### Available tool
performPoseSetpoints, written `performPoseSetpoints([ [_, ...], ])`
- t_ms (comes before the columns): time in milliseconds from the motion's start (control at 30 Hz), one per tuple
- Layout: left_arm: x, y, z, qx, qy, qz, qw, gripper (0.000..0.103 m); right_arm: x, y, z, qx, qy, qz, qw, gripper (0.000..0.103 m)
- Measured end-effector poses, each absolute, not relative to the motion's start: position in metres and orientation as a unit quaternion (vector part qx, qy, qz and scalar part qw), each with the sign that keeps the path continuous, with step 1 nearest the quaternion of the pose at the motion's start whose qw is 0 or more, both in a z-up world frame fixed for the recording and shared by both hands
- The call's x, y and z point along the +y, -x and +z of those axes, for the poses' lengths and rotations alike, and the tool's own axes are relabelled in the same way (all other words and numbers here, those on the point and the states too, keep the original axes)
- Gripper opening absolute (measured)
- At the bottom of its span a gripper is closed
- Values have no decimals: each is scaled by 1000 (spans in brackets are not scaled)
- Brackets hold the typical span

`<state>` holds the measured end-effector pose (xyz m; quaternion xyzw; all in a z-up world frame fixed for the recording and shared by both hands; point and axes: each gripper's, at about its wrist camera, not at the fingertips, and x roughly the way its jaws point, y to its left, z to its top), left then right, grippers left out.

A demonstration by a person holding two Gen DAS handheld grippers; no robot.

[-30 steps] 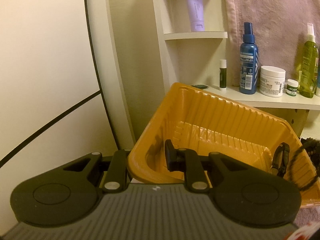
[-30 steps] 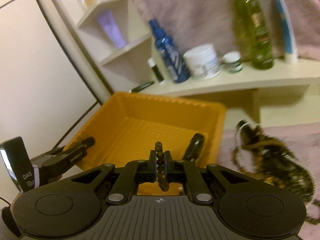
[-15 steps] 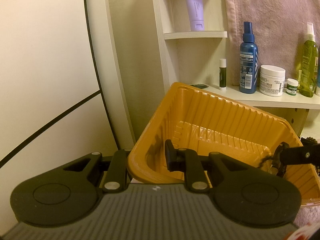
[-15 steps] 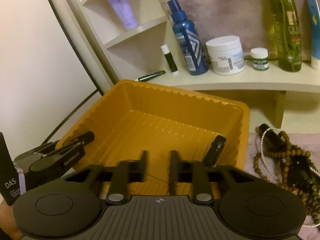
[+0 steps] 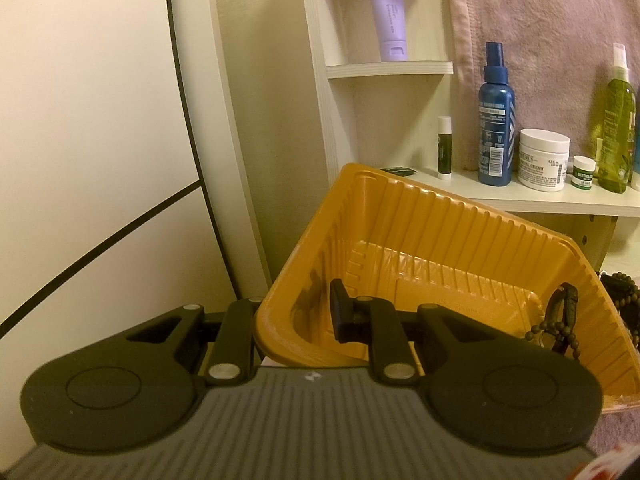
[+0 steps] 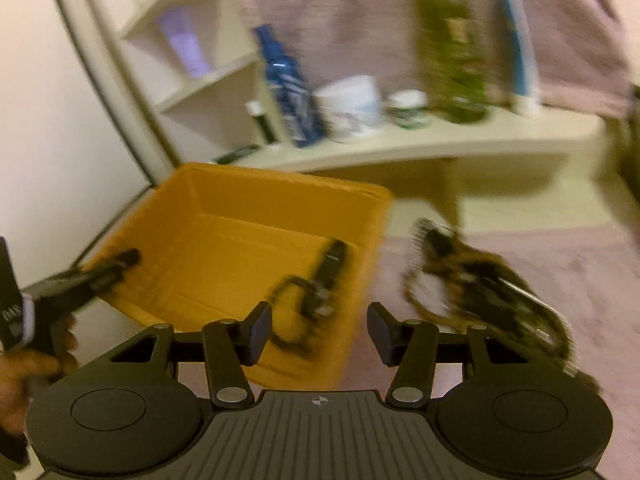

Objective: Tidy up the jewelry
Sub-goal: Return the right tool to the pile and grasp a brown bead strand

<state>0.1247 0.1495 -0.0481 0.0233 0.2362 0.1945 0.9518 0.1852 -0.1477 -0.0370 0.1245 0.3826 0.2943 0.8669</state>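
An orange ribbed plastic tray (image 5: 440, 216) is tilted up; my left gripper (image 5: 296, 316) is shut on its near wall, one finger inside, one outside. Inside the tray lie a dark bracelet (image 5: 566, 308) and a brown bead bracelet (image 5: 554, 330). In the blurred right wrist view, the tray (image 6: 224, 216) holds the dark bracelet (image 6: 330, 262) and the bead bracelet (image 6: 298, 322). My right gripper (image 6: 318, 330) is open and empty just above the tray's near right corner. A pile of bead jewelry (image 6: 480, 288) lies on the pink cloth right of the tray.
A white shelf (image 5: 520, 200) behind the tray holds a blue spray bottle (image 5: 495, 128), a white cream jar (image 5: 543, 164), a small jar (image 5: 583, 173), a green bottle (image 5: 618, 136) and a lip balm (image 5: 444, 148). A lilac tube (image 5: 388, 12) stands on a higher shelf.
My right gripper carried the brown bead bracelet over the tray, opened and dropped it in, then pulled back to the right. The left gripper kept its hold on the tray.
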Motion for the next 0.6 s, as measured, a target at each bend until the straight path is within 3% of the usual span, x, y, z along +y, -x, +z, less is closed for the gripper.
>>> performPoseSetpoints([
  [600,148,-127,-46,241,-31,193,951,18,-261,-195,-70,417,-102,150,891,53],
])
